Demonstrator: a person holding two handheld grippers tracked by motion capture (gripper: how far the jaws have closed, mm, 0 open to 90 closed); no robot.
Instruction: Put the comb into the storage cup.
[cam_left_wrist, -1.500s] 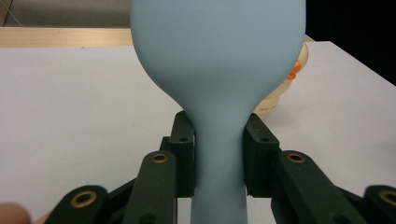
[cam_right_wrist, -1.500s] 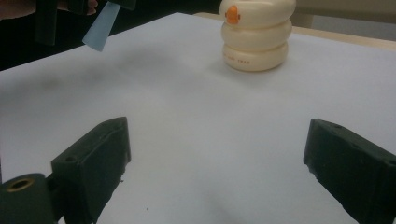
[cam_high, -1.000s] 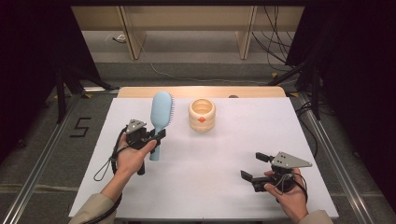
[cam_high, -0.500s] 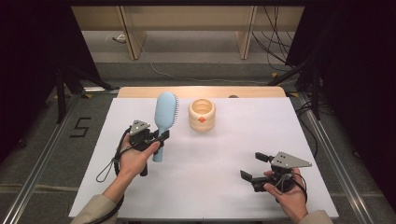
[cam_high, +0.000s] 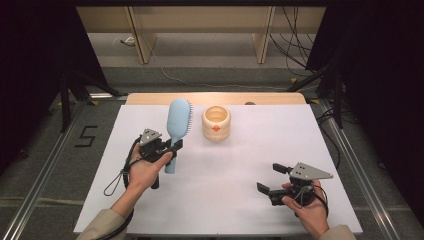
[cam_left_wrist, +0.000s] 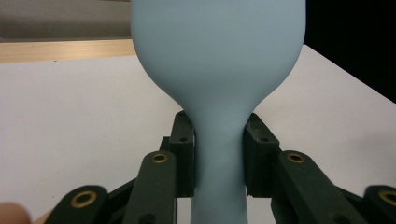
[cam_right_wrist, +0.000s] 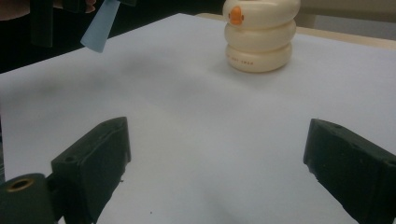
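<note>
A pale blue hairbrush (cam_high: 176, 127) is held above the white table, head pointing away, bristles facing right. My left gripper (cam_high: 172, 147) is shut on its handle; in the left gripper view the two jaws clamp the narrow neck of the hairbrush (cam_left_wrist: 219, 93). A cream ribbed cup (cam_high: 216, 123) with an orange mark stands at the back centre, just right of the brush head. My right gripper (cam_high: 270, 178) rests near the front right, open with nothing between its jaws. In the right gripper view the cup (cam_right_wrist: 260, 35) stands ahead and the brush handle tip (cam_right_wrist: 100, 28) hangs at upper left.
The white table top (cam_high: 240, 165) spreads between the two hands. A wooden strip (cam_high: 215, 98) runs along its far edge. Metal rails flank the table, and a "5" is marked on the floor (cam_high: 86, 136) at left. Shelving legs and cables lie beyond.
The left hand has carried the hairbrush a little to the right and lifted it, bringing its head closer to the cup. The right gripper has stayed put.
</note>
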